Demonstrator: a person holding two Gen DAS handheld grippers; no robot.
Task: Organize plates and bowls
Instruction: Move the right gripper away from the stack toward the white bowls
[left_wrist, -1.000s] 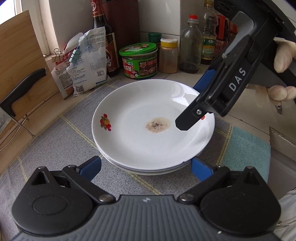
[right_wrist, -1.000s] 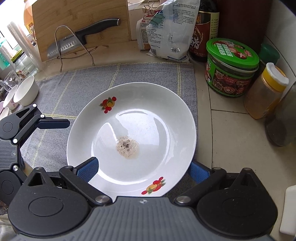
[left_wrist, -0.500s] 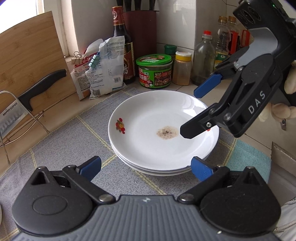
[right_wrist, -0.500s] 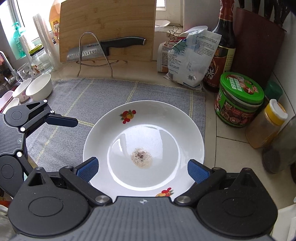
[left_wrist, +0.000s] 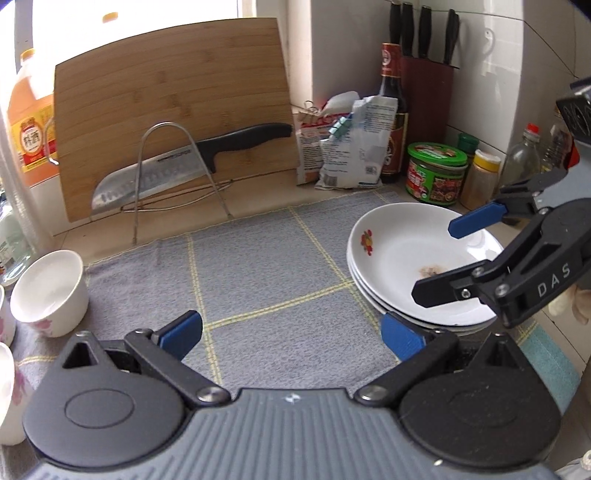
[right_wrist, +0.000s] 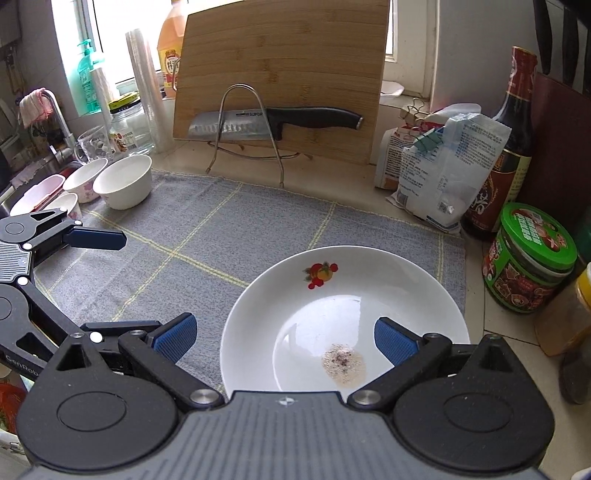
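A stack of white plates with fruit prints (left_wrist: 399, 254) sits on the grey mat at the right; the top plate (right_wrist: 332, 295) has a brown stain. White bowls (right_wrist: 123, 181) stand at the mat's left end, one shows in the left wrist view (left_wrist: 48, 284). My left gripper (left_wrist: 291, 332) is open and empty over the mat, left of the plates; it also shows in the right wrist view (right_wrist: 66, 236). My right gripper (right_wrist: 284, 338) is open and empty just above the near rim of the top plate; it also shows in the left wrist view (left_wrist: 439, 258).
A bamboo cutting board (left_wrist: 170, 114) and a knife (right_wrist: 273, 120) on a wire rack stand at the back. Snack bags (right_wrist: 443, 166), a sauce bottle (right_wrist: 509, 147), a green-lidded jar (right_wrist: 528, 258) and spice jars crowd the right. Glass jars and a sink lie left.
Both grippers have pulled back and up from the plates. The left one has swung left over the mat, bringing the bowls into view. The plates have not moved.
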